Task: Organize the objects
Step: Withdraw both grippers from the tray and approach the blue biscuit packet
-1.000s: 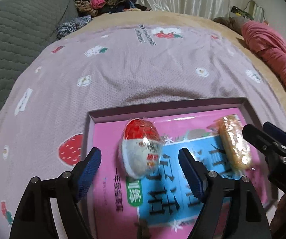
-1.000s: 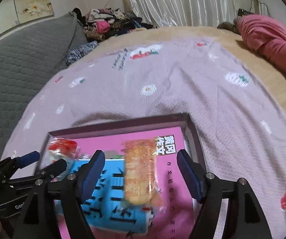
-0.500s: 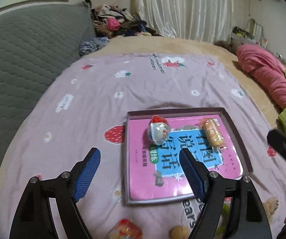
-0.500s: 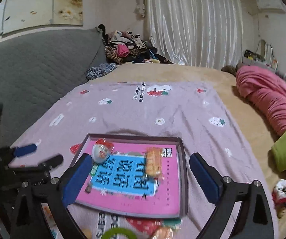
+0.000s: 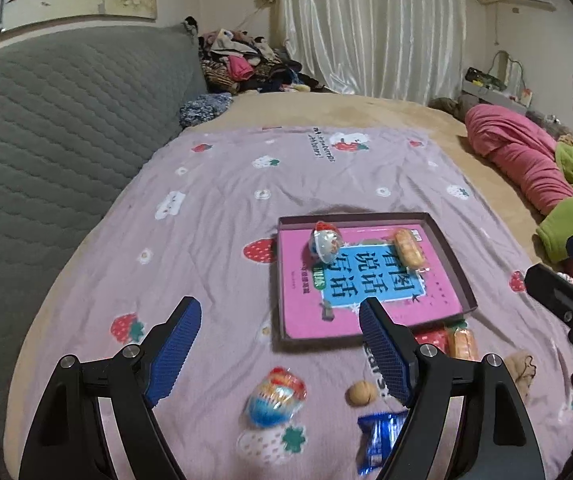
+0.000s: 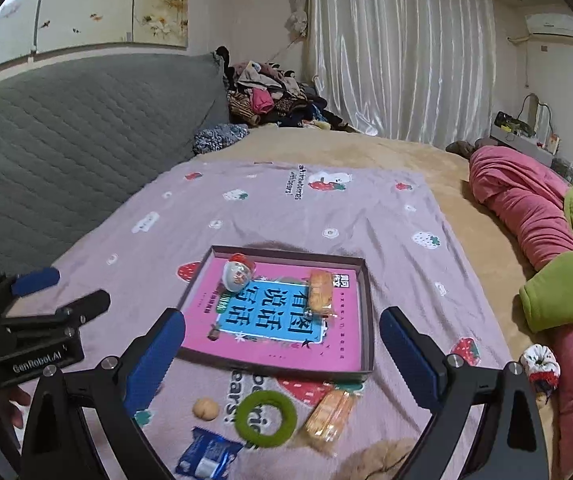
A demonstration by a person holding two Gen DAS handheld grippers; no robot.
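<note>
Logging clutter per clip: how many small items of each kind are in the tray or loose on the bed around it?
Egg-shaped wrapped treats: 2
Orange cracker packs: 2
Blue packet: 1
Walnut: 1
Green ring: 1
Beige soft lump: 1
Red-white scrunchie: 1
Total: 9

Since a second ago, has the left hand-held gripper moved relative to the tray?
Yes. The left hand-held gripper has pulled back and up from the tray; the egg-shaped snack that sat between its fingers now lies well ahead of them.
</note>
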